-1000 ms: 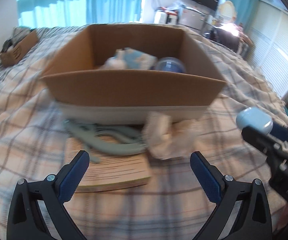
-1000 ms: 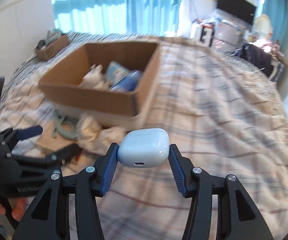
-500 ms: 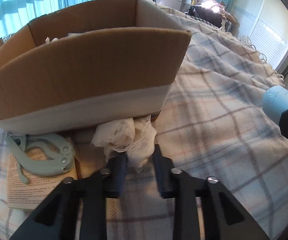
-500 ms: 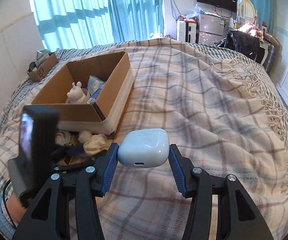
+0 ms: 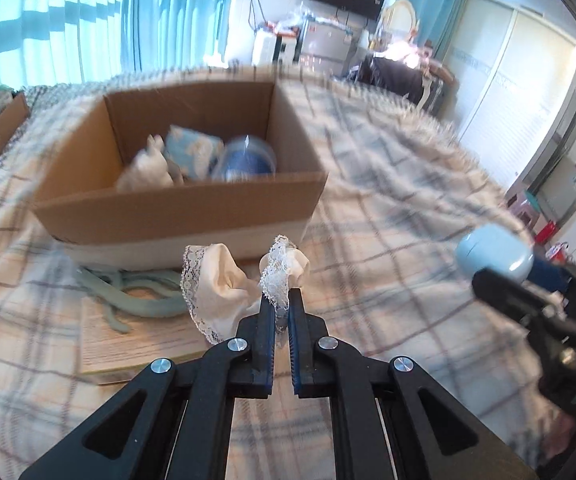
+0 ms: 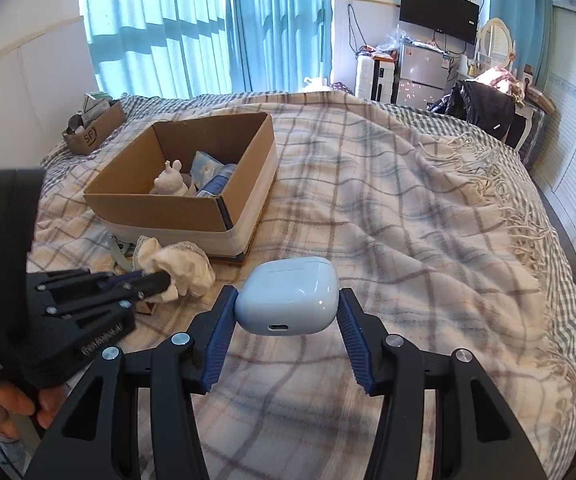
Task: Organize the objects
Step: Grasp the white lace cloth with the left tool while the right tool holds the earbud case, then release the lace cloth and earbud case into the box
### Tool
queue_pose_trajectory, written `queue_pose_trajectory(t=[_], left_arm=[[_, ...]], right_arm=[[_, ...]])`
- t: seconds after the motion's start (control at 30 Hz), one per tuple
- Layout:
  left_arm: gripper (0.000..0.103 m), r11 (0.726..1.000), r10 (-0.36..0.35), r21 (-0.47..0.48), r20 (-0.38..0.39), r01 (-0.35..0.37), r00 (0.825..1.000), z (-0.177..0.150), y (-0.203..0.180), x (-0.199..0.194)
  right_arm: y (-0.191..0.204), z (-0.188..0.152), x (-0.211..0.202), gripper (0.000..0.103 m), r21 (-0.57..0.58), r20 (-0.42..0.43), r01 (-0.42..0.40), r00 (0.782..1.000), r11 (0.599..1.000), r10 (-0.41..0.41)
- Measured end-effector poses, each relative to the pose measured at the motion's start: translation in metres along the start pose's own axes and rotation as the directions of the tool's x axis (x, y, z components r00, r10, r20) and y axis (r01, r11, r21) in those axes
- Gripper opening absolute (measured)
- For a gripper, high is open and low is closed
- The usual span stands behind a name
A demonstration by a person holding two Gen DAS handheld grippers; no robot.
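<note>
- Plaid blanket in cream with grey and peach lines covers the bed (image 6: 427, 208), which fills both views; everything sits on it.
- Brown cardboard box (image 5: 176, 208) sits open-topped toward the bed's far left side. Inside it are a white rabbit figurine (image 6: 170, 182), a pale blue patterned packet (image 5: 192, 150) and a blue round-lidded jar (image 5: 248, 158).
- Just in front of the box's near wall lies a wood-grain board (image 5: 128, 336) with a grey-green plastic hanger (image 5: 136, 292) on top.
- Cream lace-trimmed cloth (image 5: 224, 288) is bunched above the board, one lacy edge pinched in the left hand-held gripper (image 5: 282, 312), whose jaws are closed tight on it. It looks lifted clear of the blanket, though the far end may brush the board.
- Pale blue earbud case (image 6: 288, 296) is clamped side to side in the right hand-held gripper (image 6: 286, 312), held above open blanket, to the right of the box.
- Judged step: carrying both items to the box. To do it well, raise the cloth high enough that its trailing part clears the box's near wall and does not snag the hanger, then release over the free space near the front.
- The smooth, rounded case could slip; keep the squeeze steady and lower it inside the box before letting go.
</note>
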State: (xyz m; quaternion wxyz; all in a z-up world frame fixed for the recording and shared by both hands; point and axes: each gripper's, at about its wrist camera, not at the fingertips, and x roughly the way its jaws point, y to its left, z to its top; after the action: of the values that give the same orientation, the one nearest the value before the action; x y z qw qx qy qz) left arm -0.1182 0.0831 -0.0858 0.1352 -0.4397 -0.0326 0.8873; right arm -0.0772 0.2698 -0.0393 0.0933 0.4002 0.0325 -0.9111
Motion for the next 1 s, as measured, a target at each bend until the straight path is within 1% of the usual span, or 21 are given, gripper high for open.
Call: queue_pose_trajectory(t=[0.1,0.2,0.37,0.43,0.5,0.6,0.67,0.73,0.8,0.9,1.0], left_arm=[[0.006,1.0,0.01,0.017,0.046,-0.011,0.999,0.012,0.002,-0.028],[0.006,0.999,0.017,0.027,0.095,-0.019,0.995,0.027,0.007,-0.051],[0.006,1.0,0.013,0.012,0.181,-0.015,0.983,0.061,0.025,-0.088],[0.006,0.999,0.029,0.006,0.209,-0.031,0.977,0.078,0.035,-0.097],[0.006,0.999,0.04,-0.004,0.217,-0.04,0.975,0.092,0.046,-0.099],[0.006,0.997,0.082,-0.01,0.219,-0.082,0.972,0.109,0.062,-0.091],[0.006,0.995,0.101,-0.014,0.207,-0.1,0.973,0.115,0.072,-0.079],[0.006,0.994,0.108,-0.021,0.183,-0.106,0.977,0.117,0.082,-0.061],[0.006,0.993,0.115,-0.026,0.152,-0.113,0.982,0.115,0.091,-0.04],[0.006,0.995,0.102,-0.023,0.092,-0.1,0.991,0.107,0.101,-0.007],[0.006,0.994,0.108,-0.011,0.048,-0.107,0.993,0.1,0.107,0.019]], right_arm=[[0.013,0.005,-0.016,0.05,-0.031,0.025,-0.001,1.0,1.0,0.001],[0.028,0.019,-0.032,0.05,-0.074,0.07,0.001,0.998,0.997,0.005],[0.052,0.055,-0.051,0.05,-0.128,0.151,-0.036,0.987,0.991,0.055],[0.063,0.073,-0.052,0.05,-0.151,0.176,-0.055,0.981,0.987,0.081],[0.075,0.09,-0.051,0.05,-0.171,0.198,-0.069,0.975,0.983,0.102],[0.087,0.114,-0.035,0.05,-0.186,0.204,-0.102,0.969,0.977,0.14],[0.096,0.127,-0.01,0.05,-0.197,0.183,-0.105,0.973,0.975,0.142],[0.102,0.132,0.017,0.05,-0.209,0.143,-0.101,0.981,0.973,0.132],[0.106,0.132,0.051,0.05,-0.21,0.086,-0.106,0.988,0.972,0.127],[0.103,0.127,0.091,0.05,-0.169,0.023,-0.115,0.992,0.979,0.12],[0.101,0.119,0.118,0.05,-0.159,-0.005,-0.129,0.991,0.979,0.13]])
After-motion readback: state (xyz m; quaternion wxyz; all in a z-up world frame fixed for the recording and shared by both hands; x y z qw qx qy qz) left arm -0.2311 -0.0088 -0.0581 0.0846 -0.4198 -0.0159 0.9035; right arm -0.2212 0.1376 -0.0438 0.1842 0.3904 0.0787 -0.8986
